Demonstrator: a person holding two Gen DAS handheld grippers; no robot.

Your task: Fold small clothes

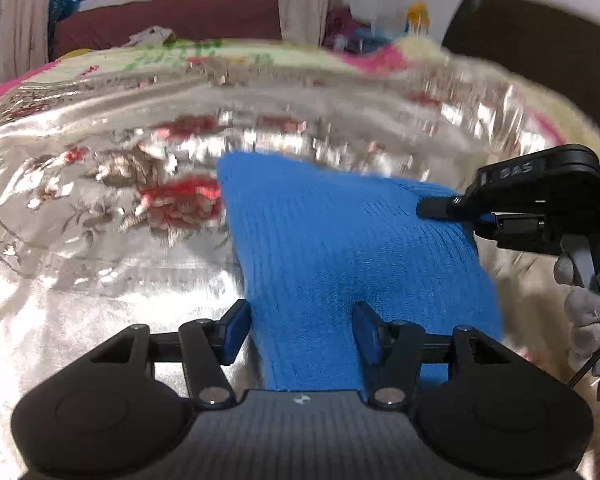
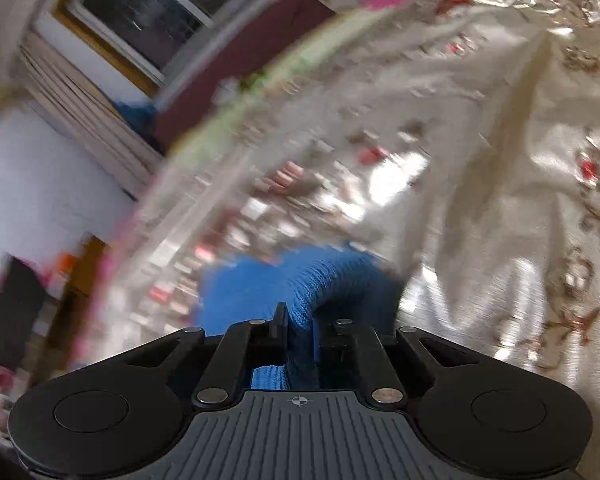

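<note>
Blue knitted cloth (image 1: pixel 340 248) is lying on the shiny flowered bedspread (image 1: pixel 100 184). Right gripper (image 2: pixel 300 328) is pinching its edge tight; left gripper (image 1: pixel 300 328) is standing apart around its near end.

A shiny silver bedspread (image 1: pixel 100 240) patterned with red flowers covers the bed. At its far edge lies a pink-bordered blanket (image 1: pixel 204 54). Beyond stand a maroon headboard (image 1: pixel 168 24), pale curtains (image 1: pixel 22 12) and a dark window (image 2: pixel 140 8).
</note>
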